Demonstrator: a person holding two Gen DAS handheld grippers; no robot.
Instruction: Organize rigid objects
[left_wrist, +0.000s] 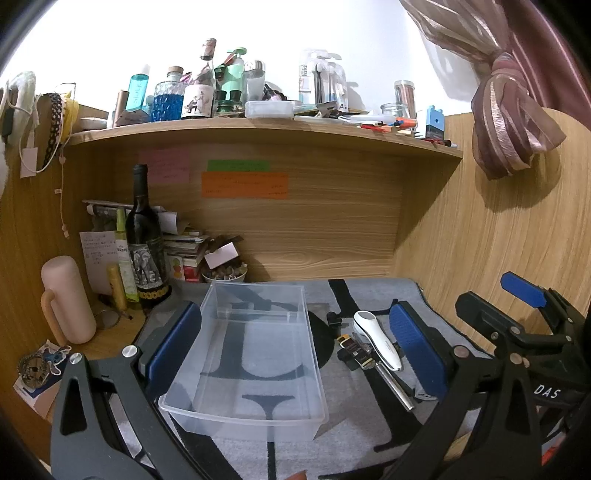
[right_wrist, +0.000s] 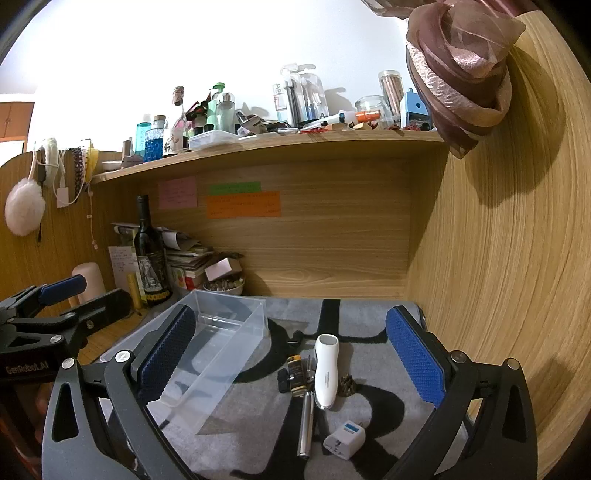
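Note:
A clear plastic bin (left_wrist: 255, 413) stands empty on the grey mat, between the fingers of my open left gripper (left_wrist: 295, 343); it also shows in the right wrist view (right_wrist: 207, 391). To its right lie a white handheld device (left_wrist: 376, 339) (right_wrist: 327, 369), a small dark bottle (right_wrist: 297, 374), a silver pen-like rod (right_wrist: 306, 424), a white plug adapter (right_wrist: 345, 439) and a small dark clip (right_wrist: 347, 384). My right gripper (right_wrist: 291, 358) is open above these items, holding nothing. It shows at the right of the left wrist view (left_wrist: 524, 295).
A wine bottle (left_wrist: 146, 240), a pink flask (left_wrist: 68, 302), papers and a small bowl (left_wrist: 223, 275) crowd the desk's back left corner. A cluttered shelf (left_wrist: 258, 127) runs overhead. A wooden wall (right_wrist: 498, 277) closes the right side.

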